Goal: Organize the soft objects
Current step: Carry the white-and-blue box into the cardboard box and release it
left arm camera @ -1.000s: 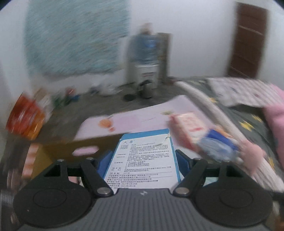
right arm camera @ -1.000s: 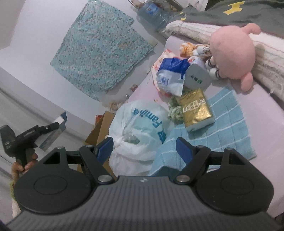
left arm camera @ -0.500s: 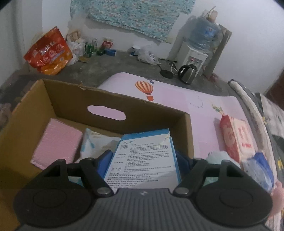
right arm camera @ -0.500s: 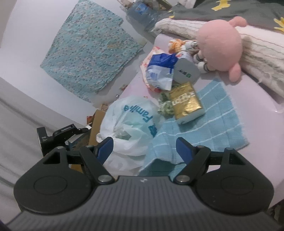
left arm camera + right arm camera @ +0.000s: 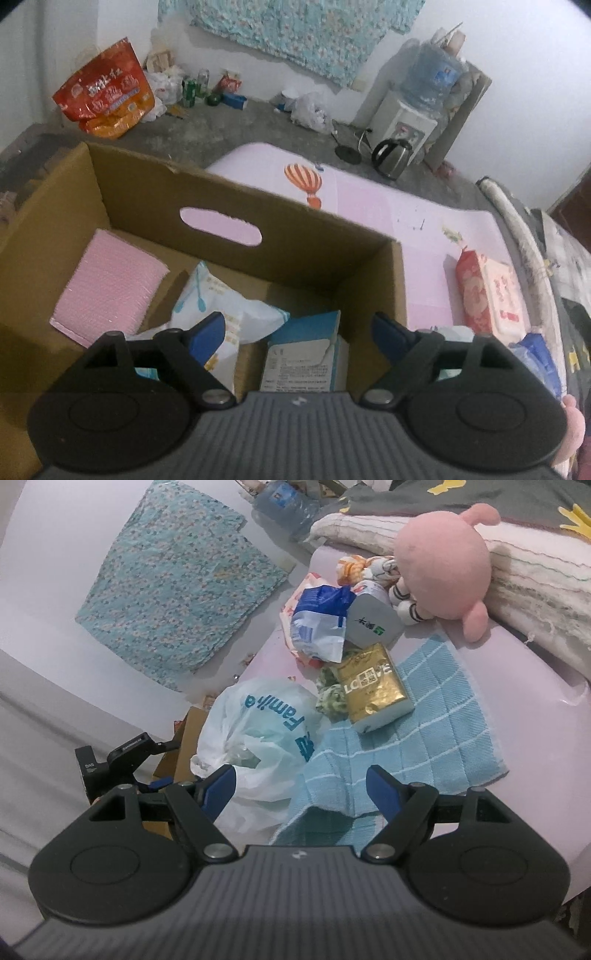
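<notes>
Released since the earlier frame, the blue-and-white packet (image 5: 308, 354) now lies in the cardboard box (image 5: 236, 210) below the left gripper (image 5: 298, 326), whose jaws have just been opening and hold nothing. Ahead of the right gripper (image 5: 300, 784), wide apart and empty, sits a blue towel (image 5: 424, 738).

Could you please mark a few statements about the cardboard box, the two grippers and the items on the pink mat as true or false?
1. The blue-and-white pack lies inside the cardboard box. True.
2. The left gripper is clamped on that pack. False: its jaws have just been opening and stand clear of it.
3. The gold pack rests on the blue towel. True.
4. The right gripper holds the pink plush toy. False: it is open and empty; the toy lies far ahead.
5. The pink pad lies outside the box. False: it is inside.
</notes>
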The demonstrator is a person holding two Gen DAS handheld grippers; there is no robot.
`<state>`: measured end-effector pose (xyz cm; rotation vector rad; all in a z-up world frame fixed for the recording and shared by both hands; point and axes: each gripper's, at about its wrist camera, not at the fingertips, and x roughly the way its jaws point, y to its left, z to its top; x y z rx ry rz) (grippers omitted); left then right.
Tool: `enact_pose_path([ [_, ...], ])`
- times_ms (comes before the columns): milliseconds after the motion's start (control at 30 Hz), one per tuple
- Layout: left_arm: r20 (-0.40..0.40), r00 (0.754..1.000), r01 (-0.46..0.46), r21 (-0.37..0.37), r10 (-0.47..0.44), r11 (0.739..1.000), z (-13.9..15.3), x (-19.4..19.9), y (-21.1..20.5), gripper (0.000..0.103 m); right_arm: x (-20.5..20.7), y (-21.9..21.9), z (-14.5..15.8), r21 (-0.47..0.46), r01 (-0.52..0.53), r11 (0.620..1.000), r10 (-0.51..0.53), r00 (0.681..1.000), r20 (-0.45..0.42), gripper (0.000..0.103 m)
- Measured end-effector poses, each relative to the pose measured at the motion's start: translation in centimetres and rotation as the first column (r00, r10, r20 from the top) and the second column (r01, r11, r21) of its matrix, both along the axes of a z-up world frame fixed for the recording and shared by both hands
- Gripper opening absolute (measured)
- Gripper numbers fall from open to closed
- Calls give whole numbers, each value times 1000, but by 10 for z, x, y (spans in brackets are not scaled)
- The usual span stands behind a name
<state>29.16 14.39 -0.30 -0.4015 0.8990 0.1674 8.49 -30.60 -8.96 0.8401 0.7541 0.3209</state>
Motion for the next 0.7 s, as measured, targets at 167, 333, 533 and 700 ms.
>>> enact_pose_path([
  [167,46,999,-1,18,0,1000,23,-17,-3,87,-5,2,4,-3,-12,1000,12,1000,14,78],
  [333,87,995,39,27,-41,999,48,-41,-11,87,-13,2,7,-7,-16,1000,16,999,28,78],
  [533,104,986,123,67,-130,990,72,-87,-29,87,-20,2,14,-13,-26,1000,27,998,51,76],
  [700,153,972,173,50,-178,984,85,-140,-36,90,-8,34,45,-74,-145,987,153,981,119,61],
])
